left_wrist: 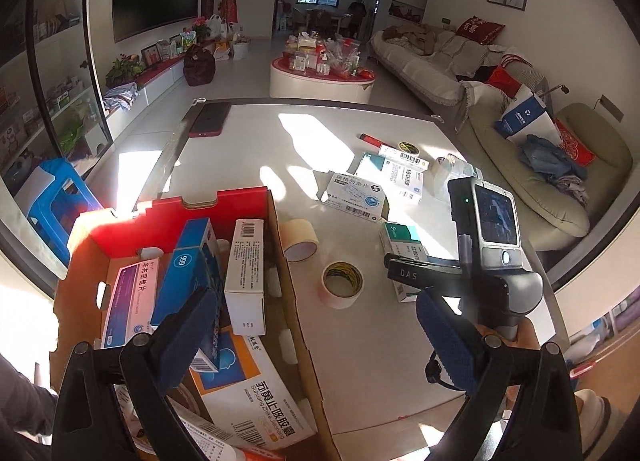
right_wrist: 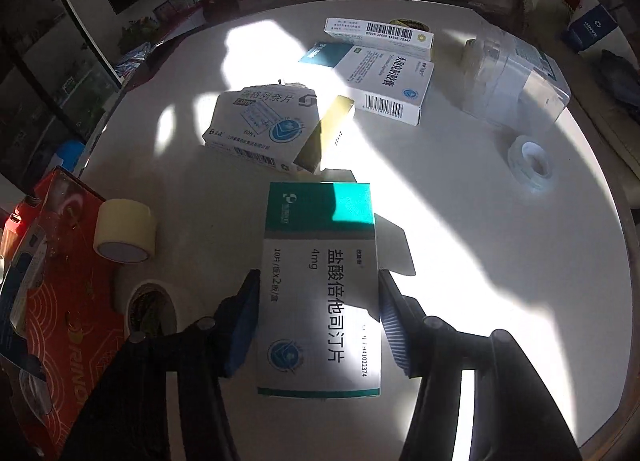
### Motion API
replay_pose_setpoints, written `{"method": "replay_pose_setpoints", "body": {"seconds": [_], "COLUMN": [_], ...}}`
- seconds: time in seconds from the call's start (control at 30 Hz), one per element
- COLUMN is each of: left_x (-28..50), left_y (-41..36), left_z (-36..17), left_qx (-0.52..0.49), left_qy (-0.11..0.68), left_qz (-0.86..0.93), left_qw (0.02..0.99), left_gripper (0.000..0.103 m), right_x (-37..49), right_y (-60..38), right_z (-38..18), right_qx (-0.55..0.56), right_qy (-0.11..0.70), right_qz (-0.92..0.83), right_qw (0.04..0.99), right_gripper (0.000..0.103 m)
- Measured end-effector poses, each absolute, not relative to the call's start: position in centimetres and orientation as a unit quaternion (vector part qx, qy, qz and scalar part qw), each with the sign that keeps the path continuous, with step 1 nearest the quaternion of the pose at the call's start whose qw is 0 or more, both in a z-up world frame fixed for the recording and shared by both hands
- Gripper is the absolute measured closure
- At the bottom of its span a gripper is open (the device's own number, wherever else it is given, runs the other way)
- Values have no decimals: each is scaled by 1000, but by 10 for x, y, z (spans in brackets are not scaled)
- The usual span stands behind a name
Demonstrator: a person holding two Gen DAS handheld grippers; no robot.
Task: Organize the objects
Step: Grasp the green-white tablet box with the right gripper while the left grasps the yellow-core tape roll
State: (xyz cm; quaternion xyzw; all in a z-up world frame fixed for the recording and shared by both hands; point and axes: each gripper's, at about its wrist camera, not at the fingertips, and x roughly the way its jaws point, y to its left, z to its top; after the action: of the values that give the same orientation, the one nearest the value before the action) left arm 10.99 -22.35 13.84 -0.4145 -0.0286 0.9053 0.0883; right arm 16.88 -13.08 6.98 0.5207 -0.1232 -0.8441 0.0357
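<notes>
Clamping right gripper (right_wrist: 318, 325) pads onto white-and-teal cardboard medicine box (right_wrist: 320, 285) lying flat mid-table (right_wrist: 460, 229), beside open red-and-brown cardboard carton (left_wrist: 292, 325) at left edge; left gripper (left_wrist: 316, 335) spread wide, empty.

- The left wrist camera sits on the left gripper (left_wrist: 316, 337); it looks forward and down over the cardboard box (left_wrist: 298, 301) and the white table (left_wrist: 256, 149); far behind is the room.
- The right wrist camera sits on the right gripper (right_wrist: 318, 325); it looks steeply down; it is very close to the green-and-white box (right_wrist: 320, 285).
- Both views share the table, the tape rolls (left_wrist: 343, 285) (right_wrist: 154, 307) and the medicine boxes.
</notes>
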Motion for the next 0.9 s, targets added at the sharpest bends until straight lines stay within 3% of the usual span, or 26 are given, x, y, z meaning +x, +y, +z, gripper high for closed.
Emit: {"method": "replay_pose_setpoints", "body": {"seconds": [0.27,0.43,0.57,0.73,0.8,0.9], "left_x": [66,40,26,7,2,-2], "left_y": [-108,-65,-79,-101,-106,-118], "left_z": [102,47,26,3,2,3], "left_qx": [-460,-491,-514,-558,-560,-556], "left_qy": [69,160,152,88,58,8], "left_qz": [877,855,844,825,827,831], "left_qw": [120,47,4,6,14,22], "left_gripper": [0,2,2,4,11,39], "right_x": [249,281,291,290,292,294], "right_y": [-23,15,27,28,27,29], "right_z": [87,92,94,90,90,90], "right_qx": [488,479,472,470,470,466], "right_qy": [-230,-268,-280,-299,-305,-311], "right_qz": [-842,-836,-836,-830,-828,-828], "right_qw": [1,-3,2,19,22,24], "right_gripper": [47,47,47,47,47,47]}}
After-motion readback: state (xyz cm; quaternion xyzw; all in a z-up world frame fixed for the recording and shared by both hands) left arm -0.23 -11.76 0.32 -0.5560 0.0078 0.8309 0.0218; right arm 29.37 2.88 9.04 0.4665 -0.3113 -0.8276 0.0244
